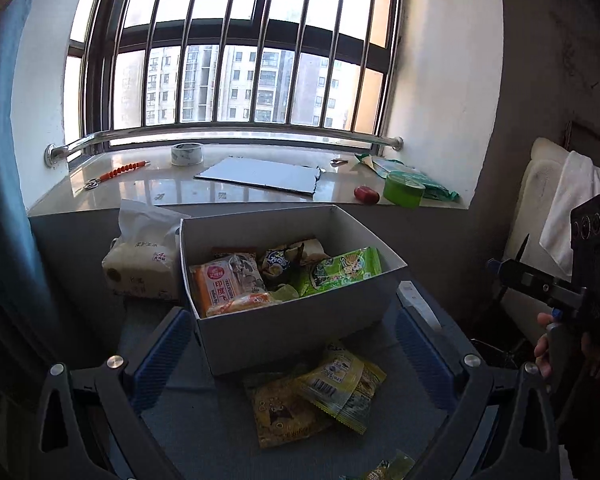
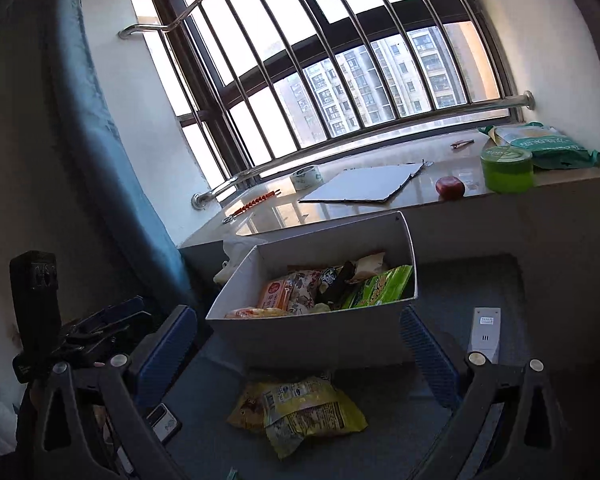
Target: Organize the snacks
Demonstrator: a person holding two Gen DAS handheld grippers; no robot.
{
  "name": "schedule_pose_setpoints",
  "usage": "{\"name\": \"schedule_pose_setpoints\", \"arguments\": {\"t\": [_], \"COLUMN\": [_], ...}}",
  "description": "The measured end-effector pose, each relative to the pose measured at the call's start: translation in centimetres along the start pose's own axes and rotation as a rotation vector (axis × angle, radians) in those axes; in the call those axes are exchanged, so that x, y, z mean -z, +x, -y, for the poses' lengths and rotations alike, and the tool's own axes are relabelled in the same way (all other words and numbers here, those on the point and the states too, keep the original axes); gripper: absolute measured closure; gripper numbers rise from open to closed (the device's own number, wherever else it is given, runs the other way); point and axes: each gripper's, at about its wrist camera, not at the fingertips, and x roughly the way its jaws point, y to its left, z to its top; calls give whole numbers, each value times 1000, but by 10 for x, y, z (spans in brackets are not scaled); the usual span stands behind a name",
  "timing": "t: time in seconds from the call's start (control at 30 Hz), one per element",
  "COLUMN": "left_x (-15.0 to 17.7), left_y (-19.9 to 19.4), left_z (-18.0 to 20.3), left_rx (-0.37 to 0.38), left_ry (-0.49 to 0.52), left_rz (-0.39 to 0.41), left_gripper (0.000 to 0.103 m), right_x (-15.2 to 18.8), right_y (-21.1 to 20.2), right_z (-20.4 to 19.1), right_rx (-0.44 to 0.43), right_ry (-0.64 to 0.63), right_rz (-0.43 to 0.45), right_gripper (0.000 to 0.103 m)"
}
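Note:
A white cardboard box (image 1: 292, 332) stands on the grey table and holds several snack packets, among them an orange one (image 1: 216, 284) and a green one (image 1: 344, 270). It also shows in the right wrist view (image 2: 312, 336). Two yellow snack packets (image 1: 320, 396) lie overlapping on the table in front of the box, also in the right wrist view (image 2: 300, 410). My left gripper (image 1: 296, 356) is open and empty, its blue pads (image 1: 160, 356) flanking the box front. My right gripper (image 2: 300, 352) is open and empty above the yellow packets.
A tissue pack (image 1: 144, 260) sits left of the box. A white remote (image 2: 485, 332) lies right of it. The windowsill behind holds a tape roll (image 1: 186, 154), a flat board (image 1: 260, 174), a red fruit (image 1: 366, 195) and a green tub (image 1: 404, 188). Another packet (image 1: 388, 468) lies at the table's near edge.

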Motion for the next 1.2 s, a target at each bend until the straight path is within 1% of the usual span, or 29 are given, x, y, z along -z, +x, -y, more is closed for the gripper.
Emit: {"name": "schedule_pose_setpoints", "arguments": {"t": [0.13, 0.2, 0.27, 0.3, 0.4, 0.5, 0.6, 0.7, 0.83, 0.97, 1.1, 1.2], "left_x": [37, 57, 77, 87, 113, 132, 143, 148, 148, 150, 153, 155], "left_y": [-17, -24, -27, -27, -25, -24, -23, -23, -23, -21, -17, -15], "left_z": [16, 20, 22, 23, 29, 32, 33, 32, 26, 21, 15, 12], "left_rx": [36, 27, 36, 37, 39, 54, 51, 50, 57, 50, 47, 42], "left_ry": [25, 10, -24, -43, -56, -77, -86, -86, -108, -120, -134, -141], "left_rz": [-22, -24, -43, -54, -98, -136, -153, -161, -157, -167, -178, -188], "left_gripper": [0, 0, 0, 0, 0, 0, 0, 0, 0, 0, 0, 0], "right_x": [43, 65, 86, 97, 123, 136, 137, 133, 119, 103, 95, 99], "right_y": [-31, -41, -47, -49, -45, -35, -21, 5, 53, 104, 146, 167], "right_z": [-1, 2, 4, 5, 7, 6, 0, -8, -16, -15, -10, -8], "right_rx": [-11, -4, -4, 0, -5, 3, 0, -6, 9, 17, 45, 4], "right_ry": [13, 32, 47, 58, 83, 71, 32, -38, -155, -227, -280, -297], "right_rz": [2, -10, -25, -35, -90, -140, -169, -210, -278, -358, -426, -503], "right_gripper": [0, 0, 0, 0, 0, 0, 0, 0, 0, 0, 0, 0]}}
